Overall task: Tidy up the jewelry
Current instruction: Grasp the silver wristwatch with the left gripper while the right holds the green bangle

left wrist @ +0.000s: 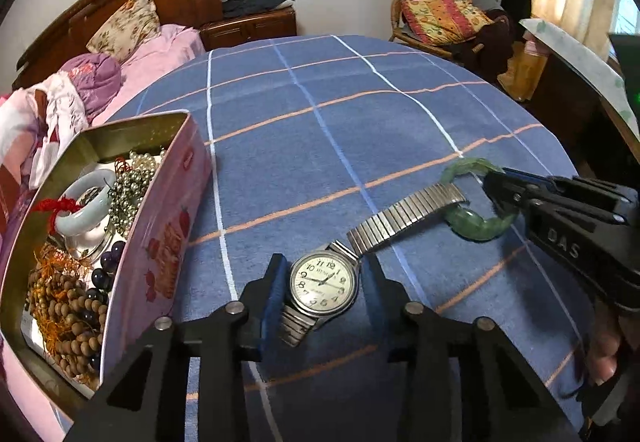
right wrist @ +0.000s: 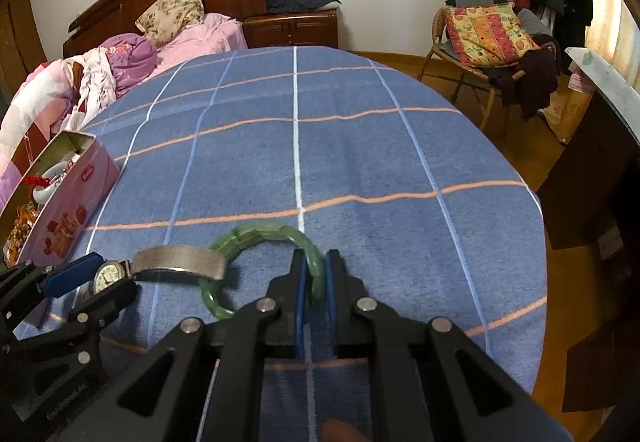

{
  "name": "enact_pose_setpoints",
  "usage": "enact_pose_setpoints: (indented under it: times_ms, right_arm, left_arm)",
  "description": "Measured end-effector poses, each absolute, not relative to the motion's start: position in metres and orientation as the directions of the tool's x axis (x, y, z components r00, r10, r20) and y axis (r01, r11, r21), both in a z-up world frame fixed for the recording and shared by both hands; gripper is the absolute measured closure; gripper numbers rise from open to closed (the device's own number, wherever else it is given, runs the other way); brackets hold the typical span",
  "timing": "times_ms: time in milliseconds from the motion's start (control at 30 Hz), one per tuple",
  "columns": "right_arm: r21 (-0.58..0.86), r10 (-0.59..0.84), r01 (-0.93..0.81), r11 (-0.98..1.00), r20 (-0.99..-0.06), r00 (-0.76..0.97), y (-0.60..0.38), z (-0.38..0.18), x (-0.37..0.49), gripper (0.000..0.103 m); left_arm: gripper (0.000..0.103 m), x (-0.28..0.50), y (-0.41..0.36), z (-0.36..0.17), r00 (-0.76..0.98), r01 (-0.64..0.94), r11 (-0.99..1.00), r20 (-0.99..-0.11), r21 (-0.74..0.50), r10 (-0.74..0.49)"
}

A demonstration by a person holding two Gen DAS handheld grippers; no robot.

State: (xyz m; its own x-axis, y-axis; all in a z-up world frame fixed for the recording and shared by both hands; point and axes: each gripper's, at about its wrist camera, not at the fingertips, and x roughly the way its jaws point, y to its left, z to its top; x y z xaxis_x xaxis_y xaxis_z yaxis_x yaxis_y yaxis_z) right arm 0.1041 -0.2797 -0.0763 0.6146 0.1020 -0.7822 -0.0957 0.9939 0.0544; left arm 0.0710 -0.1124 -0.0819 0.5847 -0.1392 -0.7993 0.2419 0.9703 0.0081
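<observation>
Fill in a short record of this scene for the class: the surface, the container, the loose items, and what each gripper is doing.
surface: blue checked cloth
container: open pink tin, beads and a bangle inside
loose items: wristwatch, its band lying across a green bracelet
left gripper: fingers either side of the watch face, contact unclear
right gripper: shut on the green bracelet

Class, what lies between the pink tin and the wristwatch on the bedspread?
Only bare blue checked bedspread separates the pink tin from the wristwatch, seen in the left wrist view.

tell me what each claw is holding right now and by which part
The right claw pinches the green jade bangle by its rim. The left claw straddles the wristwatch case, its pads not yet pressing.
</observation>
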Motion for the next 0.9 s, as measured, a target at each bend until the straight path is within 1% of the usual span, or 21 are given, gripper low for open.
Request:
enact_pose_setpoints:
  times_ms: [167,333,667,900]
  right_arm:
    - [0.058,0.116,-0.113,0.992,-0.782,0.613,-0.275,-0.076,0.104,0.09]
    - [0.07,0.13,-0.12,0.99,-0.772,0.622,-0.273,-0.075,0.102,0.091]
    - [0.069,0.13,-0.122,0.99,-0.77,0.625,-0.272,-0.073,0.103,0.092]
    - [0.05,0.126,-0.139,0.989,-0.776,0.618,-0.265,-0.074,0.103,0.093]
  left_arm:
    - [0.066,0.068,-0.11,-0.081,0.583,0.255,0.967,-0.795,-0.019,-0.169]
    - [0.066,0.064,-0.105,-0.075,0.615,0.244,0.97,-0.771,-0.014,-0.166]
    - [0.066,0.056,-0.09,-0.039,0.705,0.216,0.976,-0.686,-0.035,-0.18]
    - [0.066,0.056,-0.074,-0.023,0.741,0.187,0.981,-0.648,-0.051,-0.175]
